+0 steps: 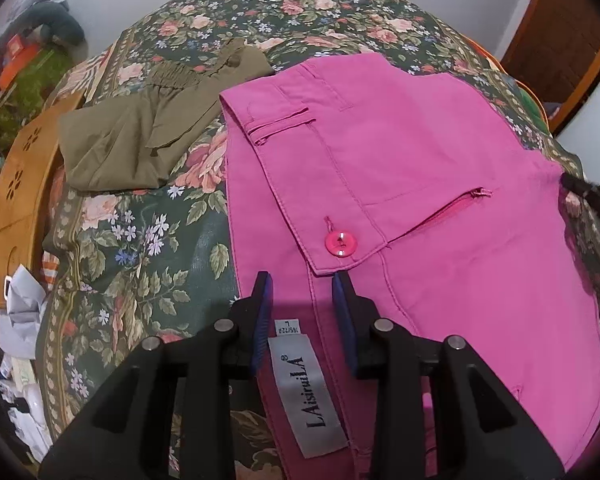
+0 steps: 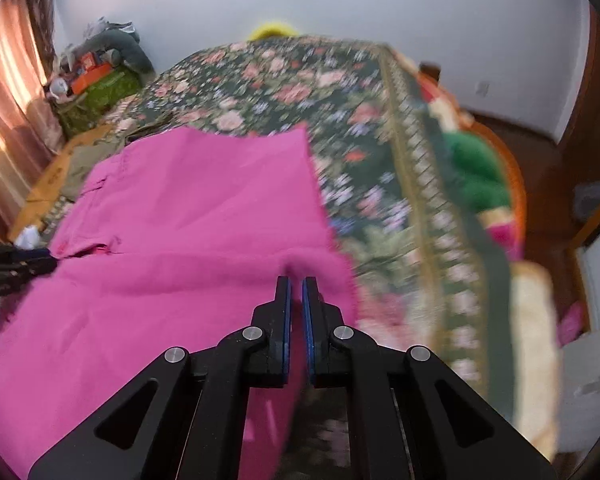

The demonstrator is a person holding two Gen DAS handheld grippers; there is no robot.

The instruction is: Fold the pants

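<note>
Pink pants (image 1: 400, 152) lie spread on a floral bedspread (image 1: 140, 248), waistband nearest the left wrist camera, with a pink button (image 1: 341, 244) and a white brand label (image 1: 304, 392) showing. My left gripper (image 1: 302, 292) stands over the waistband, jaws apart, cloth and label lying between the fingers without the pads pressing. In the blurred right wrist view the pants (image 2: 180, 208) fill the left half. My right gripper (image 2: 297, 284) is shut, pinching a raised fold of the pink cloth at its right edge. The right gripper's tip (image 1: 588, 196) shows at the pants' far right; the left gripper (image 2: 16, 264) shows at the far left.
A folded olive garment (image 1: 140, 136) lies on the bedspread left of the pants. A tan wooden board (image 1: 16, 196) and loose white papers (image 1: 20, 312) sit along the left bed edge. A green item (image 2: 472, 172) and the bed's orange rim are at the right; a brown door (image 1: 560, 28) stands beyond.
</note>
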